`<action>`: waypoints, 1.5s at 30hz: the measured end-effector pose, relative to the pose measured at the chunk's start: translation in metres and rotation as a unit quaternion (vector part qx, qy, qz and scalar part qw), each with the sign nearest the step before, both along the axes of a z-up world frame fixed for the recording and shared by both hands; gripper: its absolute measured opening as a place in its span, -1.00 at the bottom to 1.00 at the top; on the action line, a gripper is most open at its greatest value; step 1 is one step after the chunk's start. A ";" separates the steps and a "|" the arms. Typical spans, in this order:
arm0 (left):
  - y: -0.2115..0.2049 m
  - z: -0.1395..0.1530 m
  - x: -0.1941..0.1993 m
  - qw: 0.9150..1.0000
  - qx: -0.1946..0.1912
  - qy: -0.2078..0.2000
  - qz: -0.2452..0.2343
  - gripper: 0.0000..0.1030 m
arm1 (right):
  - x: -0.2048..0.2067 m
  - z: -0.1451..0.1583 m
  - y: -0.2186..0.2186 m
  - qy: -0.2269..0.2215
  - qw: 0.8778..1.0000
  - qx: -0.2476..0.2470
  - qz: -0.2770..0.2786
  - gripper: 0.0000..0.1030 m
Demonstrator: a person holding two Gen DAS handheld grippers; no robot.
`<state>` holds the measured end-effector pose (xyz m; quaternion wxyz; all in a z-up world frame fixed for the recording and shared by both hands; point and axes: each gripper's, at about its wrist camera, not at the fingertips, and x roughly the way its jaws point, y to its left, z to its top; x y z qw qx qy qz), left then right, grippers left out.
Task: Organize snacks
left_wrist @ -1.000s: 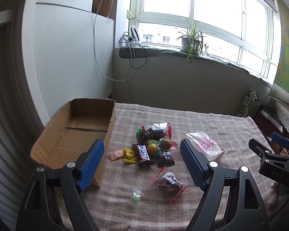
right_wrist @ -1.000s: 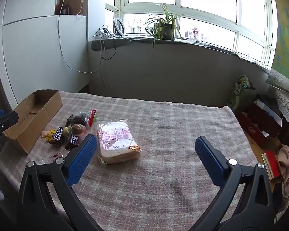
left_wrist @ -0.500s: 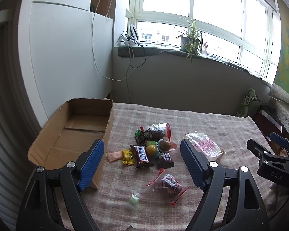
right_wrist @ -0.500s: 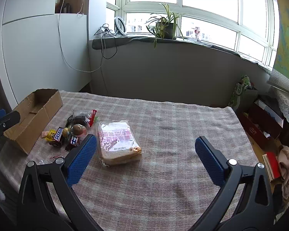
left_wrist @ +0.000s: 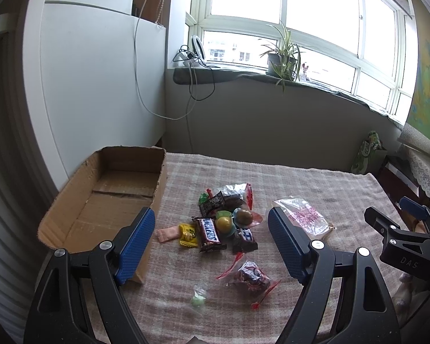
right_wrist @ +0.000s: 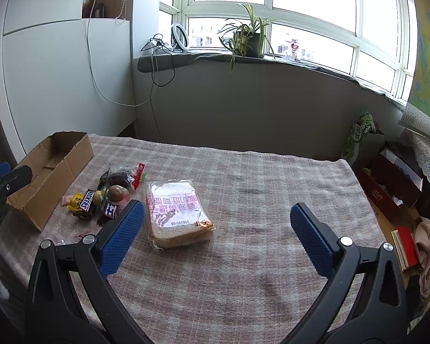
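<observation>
On the checked cloth of the desk point(left_wrist: 286, 177), seen from the left wrist, the snacks lie in a loose heap: a Snickers bar point(left_wrist: 208, 233), a yellow candy point(left_wrist: 188, 235), a pink wrapper point(left_wrist: 166, 233), round sweets and dark packets, with a red-tied packet point(left_wrist: 250, 277) and a small green sweet point(left_wrist: 198, 301) nearer the camera. The left gripper point(left_wrist: 210, 246) hangs above them, jaws spread wide and holding nothing. Over the last second the heap has slid slightly down and toward the camera's centre, so this gripper seems to be easing back and up a little rather than closing in. The cardboard box point(left_wrist: 71, 215) beside the heap is empty.

From the right wrist, the right gripper point(right_wrist: 215, 240) is likewise released, with the bagged bread point(right_wrist: 177, 212) just by its left finger. That view has barely shifted. Nothing is sorted yet; the first pick remains ahead.
</observation>
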<state>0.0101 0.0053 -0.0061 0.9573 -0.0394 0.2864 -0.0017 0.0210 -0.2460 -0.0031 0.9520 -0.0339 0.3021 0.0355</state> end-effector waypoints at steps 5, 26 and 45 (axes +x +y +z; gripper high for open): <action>0.000 0.000 0.000 1.000 0.000 0.000 0.000 0.58 | 0.001 -0.001 0.002 0.003 1.000 -0.002 0.003 1.00; -0.003 0.001 0.000 1.000 -0.002 0.001 -0.006 0.58 | 0.001 -0.002 -0.001 0.011 1.000 0.004 0.003 1.00; -0.003 0.000 -0.001 1.000 -0.007 0.004 -0.011 0.58 | 0.002 -0.004 0.000 0.022 1.000 0.006 0.007 1.00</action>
